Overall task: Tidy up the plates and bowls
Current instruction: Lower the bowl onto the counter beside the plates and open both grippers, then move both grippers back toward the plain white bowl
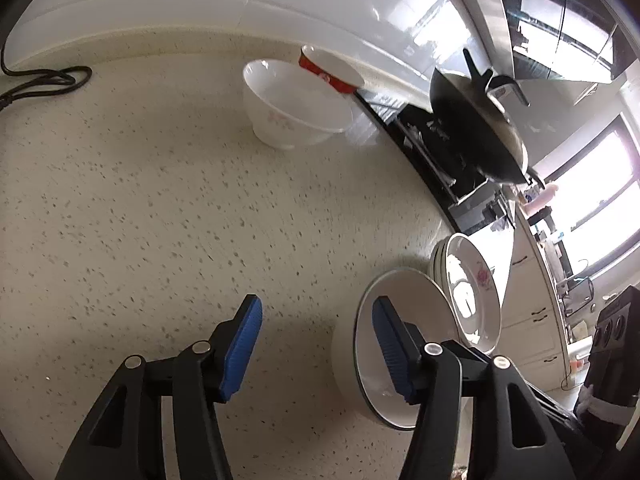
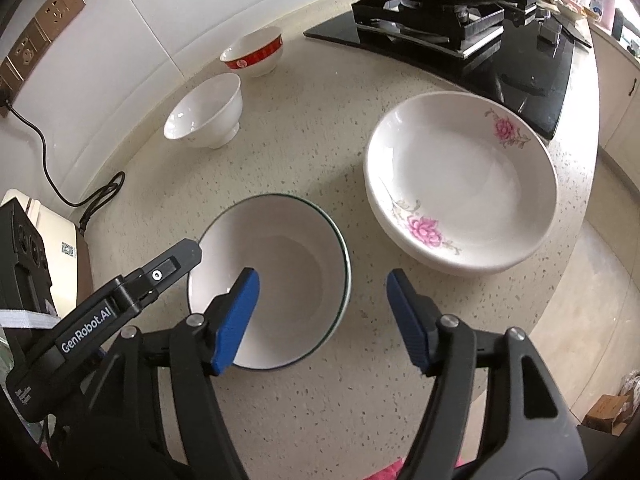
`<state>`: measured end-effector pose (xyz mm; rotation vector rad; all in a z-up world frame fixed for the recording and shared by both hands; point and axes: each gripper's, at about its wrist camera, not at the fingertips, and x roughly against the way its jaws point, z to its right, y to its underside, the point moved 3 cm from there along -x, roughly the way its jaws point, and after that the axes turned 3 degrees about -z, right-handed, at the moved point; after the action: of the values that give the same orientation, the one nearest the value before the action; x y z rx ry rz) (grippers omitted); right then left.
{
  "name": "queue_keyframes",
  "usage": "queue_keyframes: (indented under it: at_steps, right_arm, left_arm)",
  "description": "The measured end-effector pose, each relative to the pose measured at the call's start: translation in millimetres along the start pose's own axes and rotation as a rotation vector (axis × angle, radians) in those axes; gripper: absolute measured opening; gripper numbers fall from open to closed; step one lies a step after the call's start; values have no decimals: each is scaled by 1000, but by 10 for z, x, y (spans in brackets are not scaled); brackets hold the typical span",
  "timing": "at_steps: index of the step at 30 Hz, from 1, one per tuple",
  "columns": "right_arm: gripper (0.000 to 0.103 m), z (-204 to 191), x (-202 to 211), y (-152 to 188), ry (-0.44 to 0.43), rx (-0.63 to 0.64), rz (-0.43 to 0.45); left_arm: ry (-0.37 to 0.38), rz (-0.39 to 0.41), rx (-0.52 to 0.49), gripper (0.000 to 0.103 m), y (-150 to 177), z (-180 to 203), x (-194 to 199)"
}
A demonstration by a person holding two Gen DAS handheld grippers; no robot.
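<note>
A white bowl with a dark green rim sits on the speckled counter; it also shows in the left wrist view. A stack of flowered plates stands to its right, seen too in the left wrist view. A plain white footed bowl and a red-banded bowl stand by the wall, also in the left wrist view. My left gripper is open, its right finger over the green-rimmed bowl. My right gripper is open and empty above that bowl's near right edge.
A black hob with a wok lies past the plates. A black cable runs from wall sockets on the left. A white appliance stands at the left. The counter's edge curves on the right.
</note>
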<state>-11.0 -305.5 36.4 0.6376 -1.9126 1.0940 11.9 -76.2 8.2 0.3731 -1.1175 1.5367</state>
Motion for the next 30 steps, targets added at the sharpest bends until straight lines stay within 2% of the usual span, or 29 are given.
queue_keyframes:
  at_steps: [5, 11, 18, 22, 30]
  right_arm:
    - [71, -13, 126, -77, 23, 11, 60]
    - [73, -39, 222, -229, -3, -14, 103]
    - [73, -127, 163, -404, -56, -33, 73]
    - [73, -255, 109, -579, -72, -2, 55]
    - [73, -548, -160, -855, -98, 47, -11]
  left_arm:
    - [15, 27, 29, 62, -46, -85, 65]
    - [-10, 49, 81, 65, -103, -238, 87]
    - [-49, 66, 170, 67, -186, -512, 109]
    - [-105, 73, 156, 67, -343, -595, 105]
    - [-141, 79, 169, 68, -566, -696, 67]
